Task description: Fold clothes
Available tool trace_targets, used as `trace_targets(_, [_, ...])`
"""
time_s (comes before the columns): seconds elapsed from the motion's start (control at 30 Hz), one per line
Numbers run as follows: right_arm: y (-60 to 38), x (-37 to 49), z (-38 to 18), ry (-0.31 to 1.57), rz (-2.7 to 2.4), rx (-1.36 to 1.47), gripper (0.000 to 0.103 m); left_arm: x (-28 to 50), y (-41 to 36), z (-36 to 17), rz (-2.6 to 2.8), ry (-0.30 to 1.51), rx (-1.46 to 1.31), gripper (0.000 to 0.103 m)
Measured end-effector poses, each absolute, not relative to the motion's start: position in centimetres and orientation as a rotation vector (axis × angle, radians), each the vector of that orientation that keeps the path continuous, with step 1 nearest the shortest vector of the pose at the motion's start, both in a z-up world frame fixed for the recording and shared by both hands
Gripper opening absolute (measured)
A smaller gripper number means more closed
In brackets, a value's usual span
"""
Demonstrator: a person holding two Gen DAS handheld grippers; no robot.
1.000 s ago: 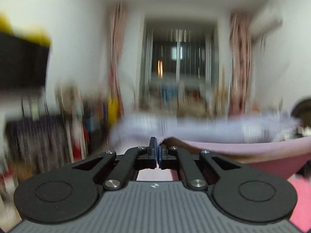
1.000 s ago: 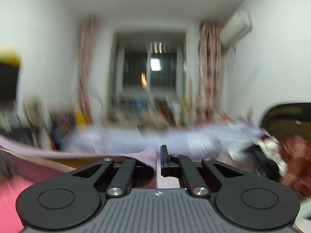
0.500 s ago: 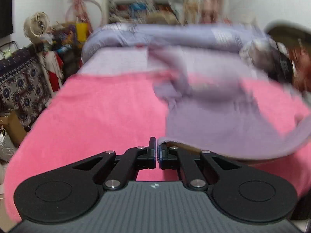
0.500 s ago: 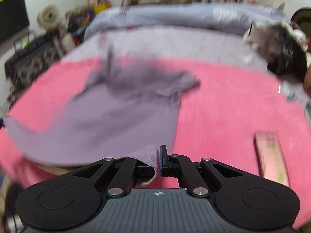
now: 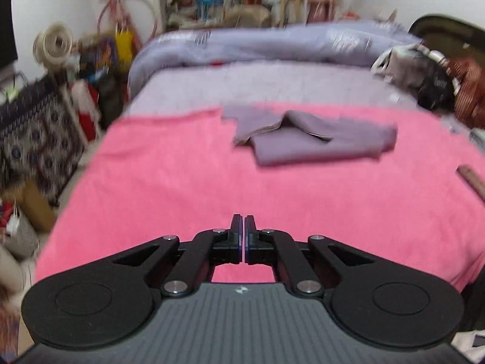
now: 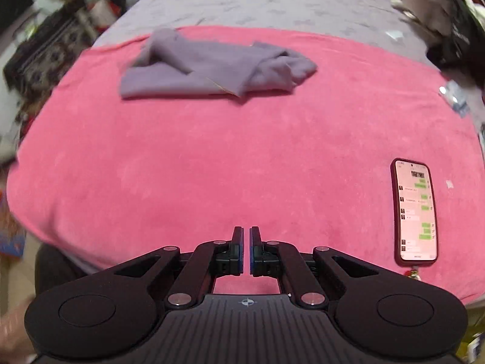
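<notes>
The right gripper (image 6: 246, 250) is pointing down over the near edge of the pink blanket (image 6: 212, 166), and its jaws are standing closed with only a thin slit between them and nothing inside. A purple garment (image 6: 209, 66) is lying crumpled on the far part of the blanket, well apart from the gripper. A phone (image 6: 414, 210) with a lit screen is lying at the right.

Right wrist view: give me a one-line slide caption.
Shut, empty right gripper above a pink blanket, a crumpled purple garment lying beyond and a lit phone to the right.
</notes>
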State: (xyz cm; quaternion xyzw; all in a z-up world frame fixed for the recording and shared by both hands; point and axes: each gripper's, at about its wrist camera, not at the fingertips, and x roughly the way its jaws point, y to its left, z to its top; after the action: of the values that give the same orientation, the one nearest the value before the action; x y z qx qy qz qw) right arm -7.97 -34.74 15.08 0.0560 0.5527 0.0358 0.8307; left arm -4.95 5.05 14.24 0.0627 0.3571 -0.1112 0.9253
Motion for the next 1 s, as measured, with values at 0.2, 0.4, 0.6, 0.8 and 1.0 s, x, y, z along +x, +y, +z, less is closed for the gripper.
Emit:
trace_targets(0.2, [-34.2, -7.0, 14.5, 1.045, 0.092, 0.081, 0.022, -4.1, 2.8, 12.3, -0.221, 0.655, 0.187, 0.039])
trace_targets(0.4, [-32.5, -3.7, 11.6, 0.867, 0.091, -0.155, 0.054, -0.7, -0.1, 10.2, -0.165, 0.578, 0.309, 0.072])
trace_targets(0.6, [-27.9, 1.3, 5.5, 0.724, 0.096, -0.522, 0.066, 4.7, -3.9, 5.7, -0.168, 0.582, 0.514, 0.074])
trace_targets(0.8, [-27.2, 7.2, 2.5, 0.655, 0.055, -0.481, 0.07, 10.4, -5.6, 4.0, -0.148, 0.59, 0.51, 0.074])
trace_targets(1.0, [-28.1, 9.2, 1.1, 0.586, -0.001, -0.442, 0.07, 15.7, -4.7, 4.0, -0.128, 0.571, 0.484, 0.075])
